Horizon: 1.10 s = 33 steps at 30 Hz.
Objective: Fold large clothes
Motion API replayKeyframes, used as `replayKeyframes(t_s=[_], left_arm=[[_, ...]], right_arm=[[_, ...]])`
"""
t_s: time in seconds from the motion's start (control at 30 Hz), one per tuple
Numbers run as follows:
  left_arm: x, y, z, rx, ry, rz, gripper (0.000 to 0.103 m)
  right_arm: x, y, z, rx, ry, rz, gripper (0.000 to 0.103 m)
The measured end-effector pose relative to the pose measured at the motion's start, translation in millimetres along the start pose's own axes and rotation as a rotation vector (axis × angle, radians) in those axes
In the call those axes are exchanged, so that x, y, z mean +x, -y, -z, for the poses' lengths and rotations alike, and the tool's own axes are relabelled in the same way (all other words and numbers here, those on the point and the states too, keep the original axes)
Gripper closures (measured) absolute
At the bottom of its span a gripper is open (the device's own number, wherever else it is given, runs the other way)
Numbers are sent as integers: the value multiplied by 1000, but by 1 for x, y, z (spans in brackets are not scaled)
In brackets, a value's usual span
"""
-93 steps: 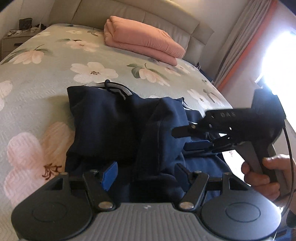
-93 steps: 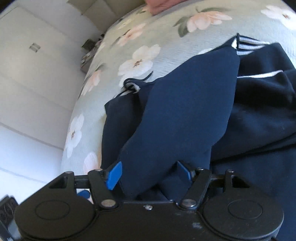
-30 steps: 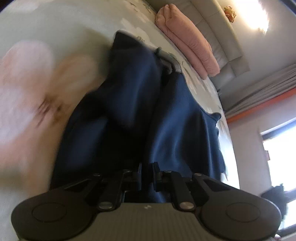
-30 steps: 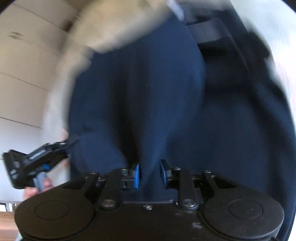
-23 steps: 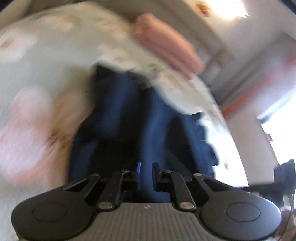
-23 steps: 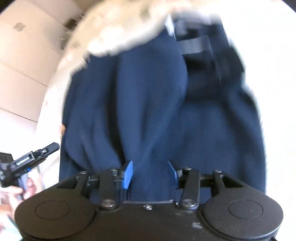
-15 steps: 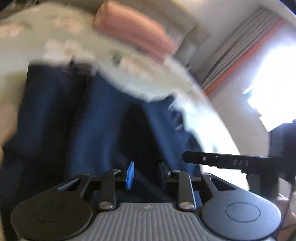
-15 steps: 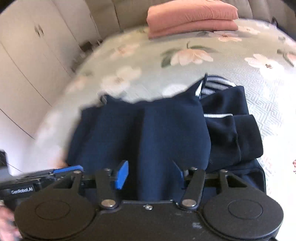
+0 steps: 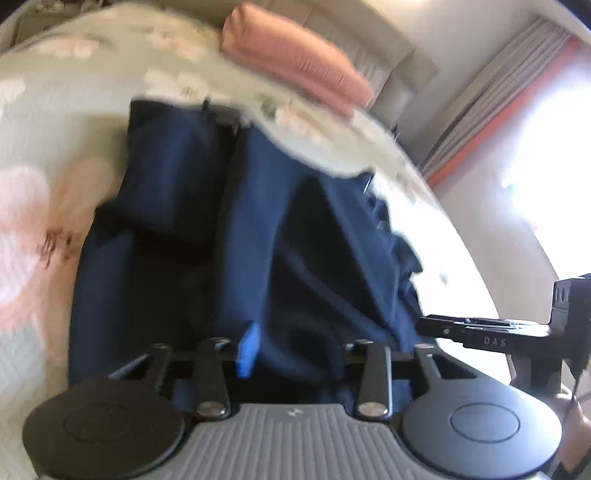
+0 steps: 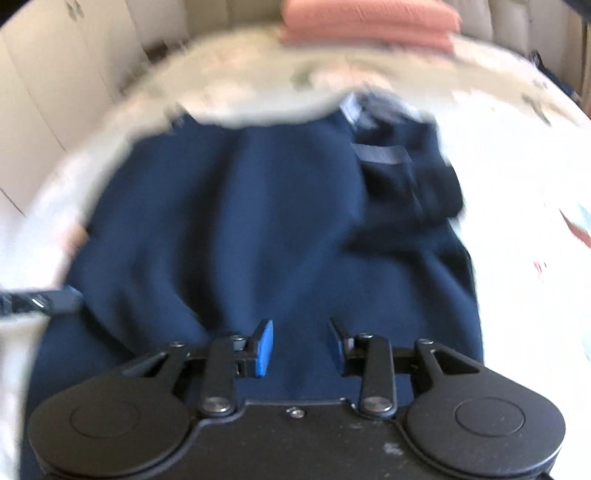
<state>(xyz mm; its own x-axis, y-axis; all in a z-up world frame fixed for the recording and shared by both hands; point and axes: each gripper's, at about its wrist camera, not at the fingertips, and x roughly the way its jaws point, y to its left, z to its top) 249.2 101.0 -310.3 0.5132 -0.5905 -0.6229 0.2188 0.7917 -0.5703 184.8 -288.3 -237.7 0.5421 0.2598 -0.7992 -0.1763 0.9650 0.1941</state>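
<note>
A navy blue garment (image 9: 236,229) lies partly folded on the floral bedspread (image 9: 44,122); it also fills the right wrist view (image 10: 258,221), with a striped band (image 10: 380,153) at its far right. My left gripper (image 9: 295,350) is open just above the garment's near edge, cloth bulging between the jaws. My right gripper (image 10: 300,347) is open over the garment's near edge, holding nothing. The right gripper also shows in the left wrist view (image 9: 480,332), at the right. Both views are blurred by motion.
A folded pink blanket (image 9: 295,62) lies at the head of the bed by the padded headboard (image 9: 399,59); it also shows in the right wrist view (image 10: 369,22). Curtains and a bright window (image 9: 546,122) are on the right. White wardrobe doors (image 10: 55,74) stand left of the bed.
Both grippers were shut on the garment's near edge a second ago; both have opened and let it go. The garment now lies flatter on the bed.
</note>
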Motion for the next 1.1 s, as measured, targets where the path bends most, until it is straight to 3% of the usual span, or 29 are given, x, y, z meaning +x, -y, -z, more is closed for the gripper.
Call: replayKeyframes(t_s=[0.13, 0.2, 0.3, 0.47, 0.67, 0.87, 1.0, 1.1], left_arm=[[30, 9, -2, -26, -16, 1, 58], [43, 8, 4, -20, -65, -37, 60], [49, 0, 19, -10, -127, -73, 73], [41, -22, 35, -129, -126, -29, 79], [19, -22, 56, -77, -166, -72, 78], [-9, -35, 72, -184, -156, -64, 78], [-28, -30, 82, -177, -177, -99, 70], [-42, -21, 91, -150, -212, -143, 59]], right_arm=[[27, -41, -6, -54, -12, -74, 61], [46, -50, 4, -83, -69, -52, 61], [70, -41, 24, -41, -152, -66, 61], [67, -32, 37, -31, -161, -74, 64], [59, -31, 44, -7, -161, -74, 64], [43, -37, 66, -9, -195, -58, 59], [27, -36, 80, -46, -214, -53, 58], [8, -26, 93, 1, -247, -59, 53]])
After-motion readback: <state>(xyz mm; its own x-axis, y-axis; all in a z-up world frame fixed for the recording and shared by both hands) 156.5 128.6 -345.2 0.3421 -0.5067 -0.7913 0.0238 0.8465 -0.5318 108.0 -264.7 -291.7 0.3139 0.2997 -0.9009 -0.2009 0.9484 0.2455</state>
